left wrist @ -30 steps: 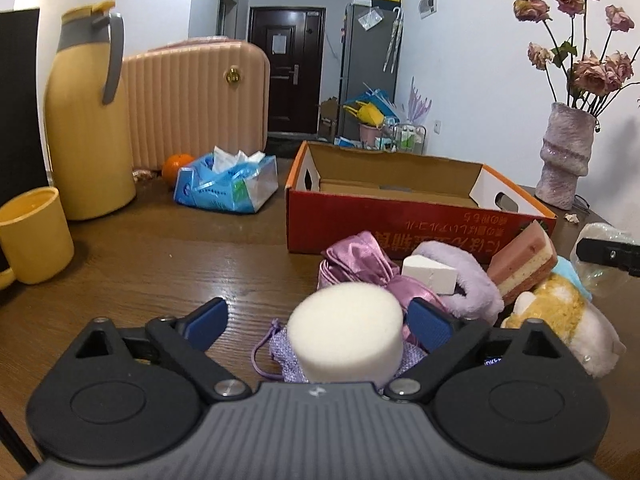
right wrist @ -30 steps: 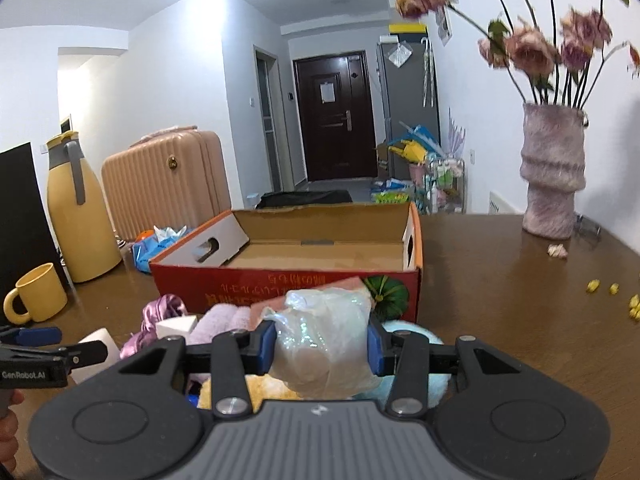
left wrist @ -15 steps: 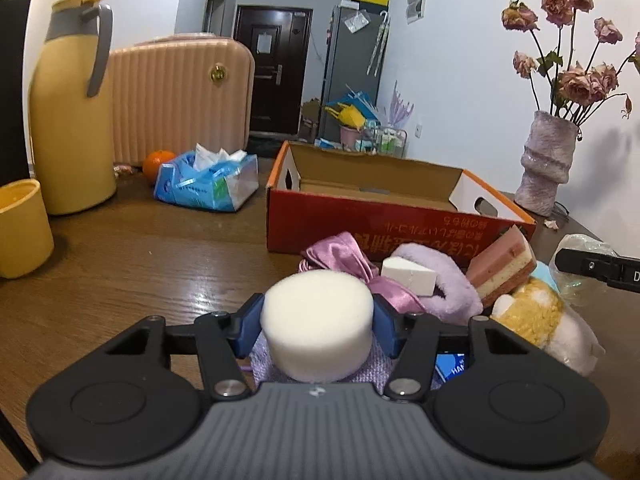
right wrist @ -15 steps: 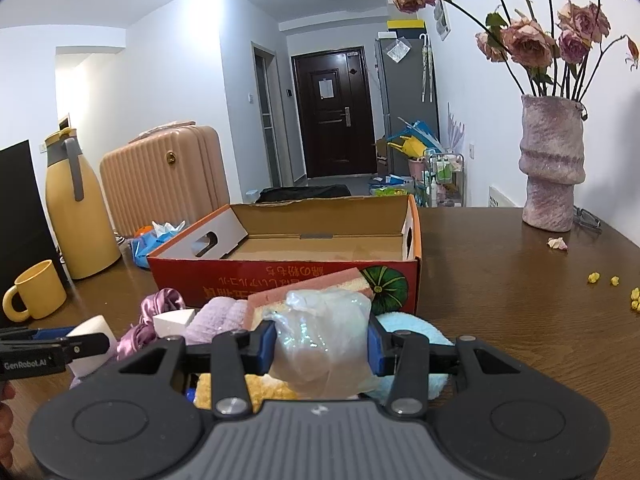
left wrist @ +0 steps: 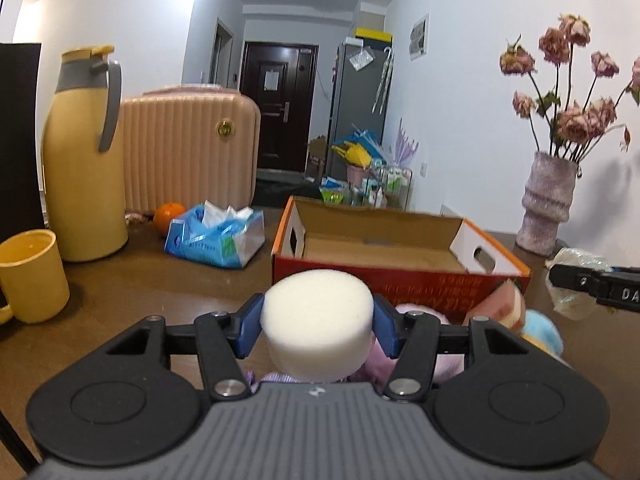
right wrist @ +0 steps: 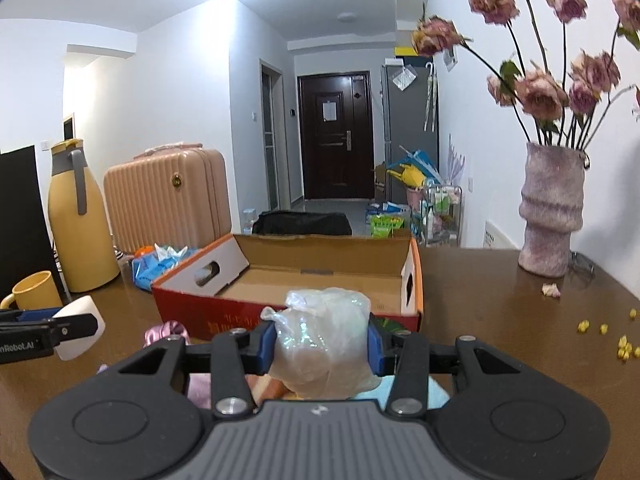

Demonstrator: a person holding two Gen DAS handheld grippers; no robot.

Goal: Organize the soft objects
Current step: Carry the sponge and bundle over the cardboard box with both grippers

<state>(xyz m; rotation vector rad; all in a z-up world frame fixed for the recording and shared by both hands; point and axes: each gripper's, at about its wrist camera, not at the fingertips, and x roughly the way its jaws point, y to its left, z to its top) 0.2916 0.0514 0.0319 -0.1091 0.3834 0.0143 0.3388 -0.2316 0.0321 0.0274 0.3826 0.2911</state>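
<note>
Two grippers clamping soft things before cardboard box [left wrist: 384, 248], left gripper [left wrist: 318, 328] squeezing round white sponge [left wrist: 318, 320], right gripper [right wrist: 321, 340] pinching crinkly plastic bag [right wrist: 324, 340].

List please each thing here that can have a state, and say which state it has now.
Left gripper: jaws shut on white sponge.
Right gripper: jaws shut on plastic bag.
Cardboard box: open, nothing seen inside.
Tissue pack: open, tissue sticking out.
Yellow jug: upright, lid closed.
Vase: upright, holding dried roses.
</note>
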